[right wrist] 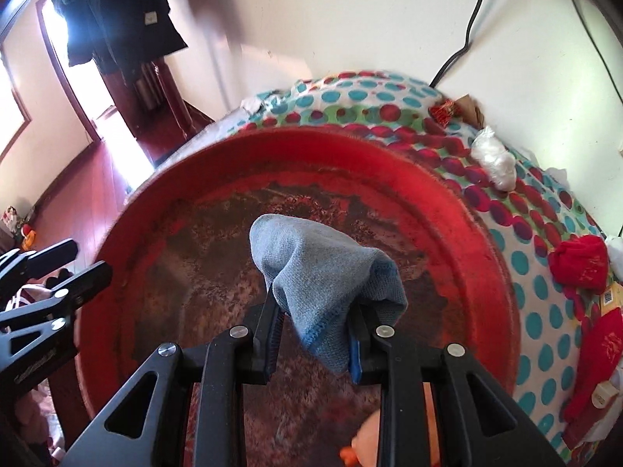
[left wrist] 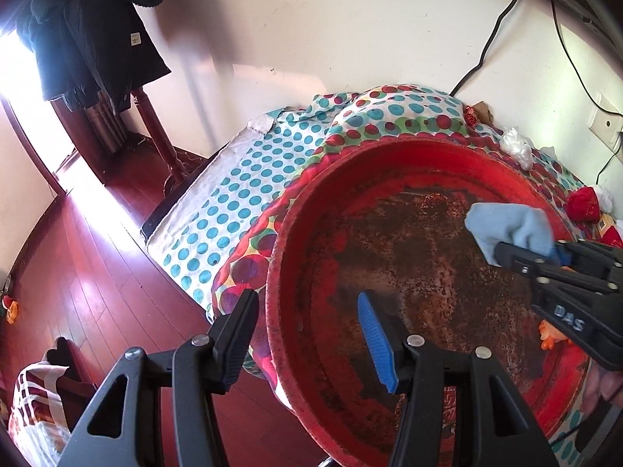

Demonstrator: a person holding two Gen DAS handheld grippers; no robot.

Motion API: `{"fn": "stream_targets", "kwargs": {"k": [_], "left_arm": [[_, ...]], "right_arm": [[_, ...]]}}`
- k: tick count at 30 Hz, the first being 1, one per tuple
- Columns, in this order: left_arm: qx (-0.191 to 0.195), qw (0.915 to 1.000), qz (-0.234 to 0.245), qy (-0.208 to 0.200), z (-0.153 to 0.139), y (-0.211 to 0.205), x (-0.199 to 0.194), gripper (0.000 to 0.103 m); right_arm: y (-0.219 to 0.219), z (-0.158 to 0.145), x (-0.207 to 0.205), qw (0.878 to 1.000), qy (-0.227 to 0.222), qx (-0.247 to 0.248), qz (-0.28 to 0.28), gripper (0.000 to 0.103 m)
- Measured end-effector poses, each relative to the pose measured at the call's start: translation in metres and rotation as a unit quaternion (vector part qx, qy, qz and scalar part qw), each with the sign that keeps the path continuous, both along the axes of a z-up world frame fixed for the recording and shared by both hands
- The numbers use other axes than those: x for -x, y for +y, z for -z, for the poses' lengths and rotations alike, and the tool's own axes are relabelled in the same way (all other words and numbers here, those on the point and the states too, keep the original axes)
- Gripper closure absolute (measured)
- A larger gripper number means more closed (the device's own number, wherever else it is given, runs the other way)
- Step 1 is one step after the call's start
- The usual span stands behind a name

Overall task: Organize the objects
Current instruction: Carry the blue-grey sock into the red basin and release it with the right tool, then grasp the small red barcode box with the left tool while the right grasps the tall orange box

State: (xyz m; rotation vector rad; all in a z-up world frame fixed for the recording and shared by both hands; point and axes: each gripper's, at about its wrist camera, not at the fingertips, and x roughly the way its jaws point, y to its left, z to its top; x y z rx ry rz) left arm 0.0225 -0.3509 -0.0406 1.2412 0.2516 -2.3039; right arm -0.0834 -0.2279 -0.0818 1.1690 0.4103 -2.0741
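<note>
Left wrist view: left gripper (left wrist: pixel 311 334) spread, nothing between its fingers, straddling the near rim of the red basin (left wrist: pixel 311 202). Basin sits on a dotted sheet (left wrist: pixel 249 179), bottom worn brown. Right gripper (left wrist: pixel 545 260) comes in from the right over the basin, pinching a blue cloth (left wrist: pixel 506 225). Orange toy (left wrist: pixel 549 336) partly hidden behind it.

Right wrist view: right gripper (right wrist: pixel 315 344) pressed on the cloth (right wrist: pixel 323 272), which bunches up above the fingers over the basin (right wrist: pixel 350 155). Left gripper (right wrist: pixel 70 268) at left edge. Red cloth (right wrist: pixel 580 260) and white bag (right wrist: pixel 494 159) on the sheet (right wrist: pixel 545 311). Toy (right wrist: pixel 366 447) in the basin.
</note>
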Motion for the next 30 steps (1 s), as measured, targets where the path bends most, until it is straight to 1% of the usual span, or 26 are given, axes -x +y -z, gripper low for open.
{"fn": "stream_targets", "kwargs": {"k": [2, 4, 5, 6, 7, 10, 14, 17, 20, 24, 25, 27, 30], "left_arm": [[-0.001, 1.0, 0.003, -0.001, 0.001, 0.002, 0.001, 0.049], [0.0, 1.0, 0.005, -0.004, 0.002, 0.003, 0.001, 0.049], [0.0, 1.0, 0.006, -0.006, 0.003, 0.004, 0.002, 0.049], [0.0, 1.0, 0.007, -0.007, 0.004, 0.005, 0.002, 0.049], [0.0, 0.9999, 0.008, -0.007, 0.005, 0.006, 0.002, 0.049], [0.002, 0.9999, 0.01, -0.009, 0.006, 0.008, 0.004, 0.049], [0.006, 0.9998, 0.015, -0.009, 0.007, 0.013, 0.006, 0.049], [0.011, 0.9997, 0.022, -0.009, 0.006, 0.018, 0.007, 0.049], [0.015, 0.9994, 0.028, -0.01, 0.005, 0.025, 0.009, 0.049], [0.029, 0.9984, 0.047, -0.007, 0.001, 0.039, 0.011, 0.049], [0.03, 0.9981, 0.054, -0.006, -0.001, 0.043, 0.012, 0.049], [0.023, 0.9976, 0.066, -0.002, -0.005, 0.054, 0.013, 0.049], [0.011, 0.9957, 0.092, -0.006, -0.013, 0.073, 0.019, 0.049]], "right_arm": [[-0.002, 0.006, 0.003, 1.0, -0.006, -0.009, 0.004, 0.069], [-0.002, 0.008, 0.005, 1.0, -0.011, -0.011, 0.0, 0.058], [0.0, 0.007, 0.004, 1.0, -0.005, -0.012, 0.005, 0.054], [0.003, 0.006, 0.003, 1.0, 0.001, -0.011, 0.007, 0.046], [0.006, 0.003, 0.002, 1.0, 0.003, -0.007, 0.006, 0.04], [0.018, -0.008, -0.001, 1.0, 0.01, 0.007, 0.011, 0.038], [0.053, -0.03, -0.005, 0.999, 0.024, 0.038, 0.026, 0.037], [0.095, -0.047, -0.003, 0.996, 0.039, 0.057, 0.049, 0.037], [0.147, -0.063, 0.003, 0.993, 0.06, 0.061, 0.079, 0.037], [0.225, -0.072, 0.02, 0.986, 0.087, 0.049, 0.13, 0.037], [0.253, -0.073, 0.028, 0.984, 0.089, 0.044, 0.15, 0.037], [0.286, -0.071, 0.043, 0.979, 0.091, 0.028, 0.178, 0.037], [0.332, -0.061, 0.062, 0.974, 0.087, 0.001, 0.208, 0.037]]}}
